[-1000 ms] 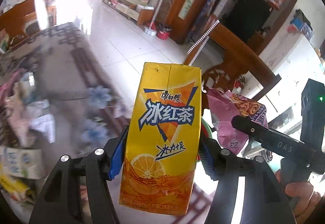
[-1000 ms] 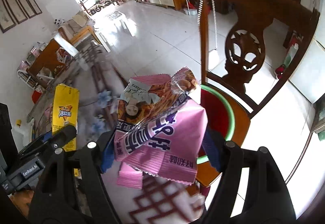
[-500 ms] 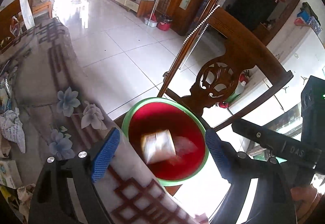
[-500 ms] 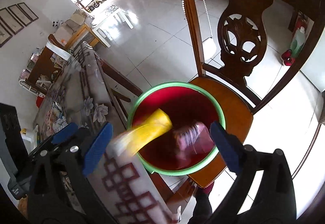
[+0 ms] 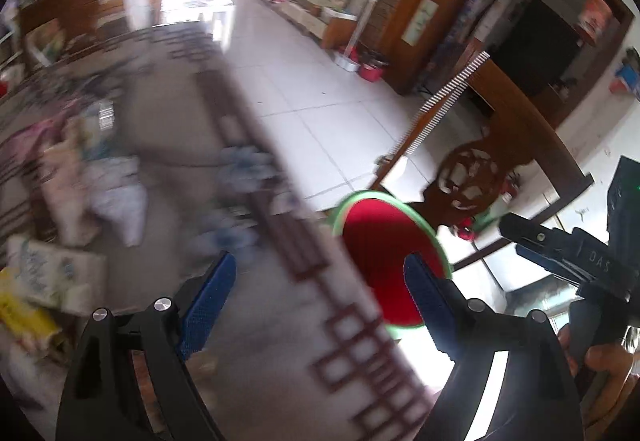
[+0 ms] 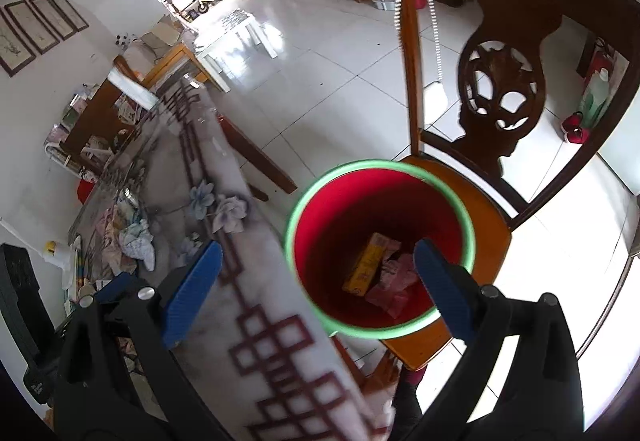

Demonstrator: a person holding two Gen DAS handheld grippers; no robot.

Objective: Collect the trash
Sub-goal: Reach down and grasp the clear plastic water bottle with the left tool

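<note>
Trash remaining: crumpled wrappers and cartons (image 5: 68, 169) heaped on the table (image 6: 256, 281), judged light, soft, crushable, best pinched across a fold; carton (image 6: 366, 263) and pink wrapper (image 6: 394, 281) already in red bucket (image 6: 380, 177); left gripper (image 5: 316, 297) and right gripper (image 6: 316, 289) wide, empty.

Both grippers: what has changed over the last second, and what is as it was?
The left gripper let go of the yellow tea carton and the right gripper let go of the pink snack wrapper; both now lie in the red bucket. Both sets of jaws have just been opening and stand empty. The left view has swung back toward the table. The bucket remains on the wooden chair.
</note>
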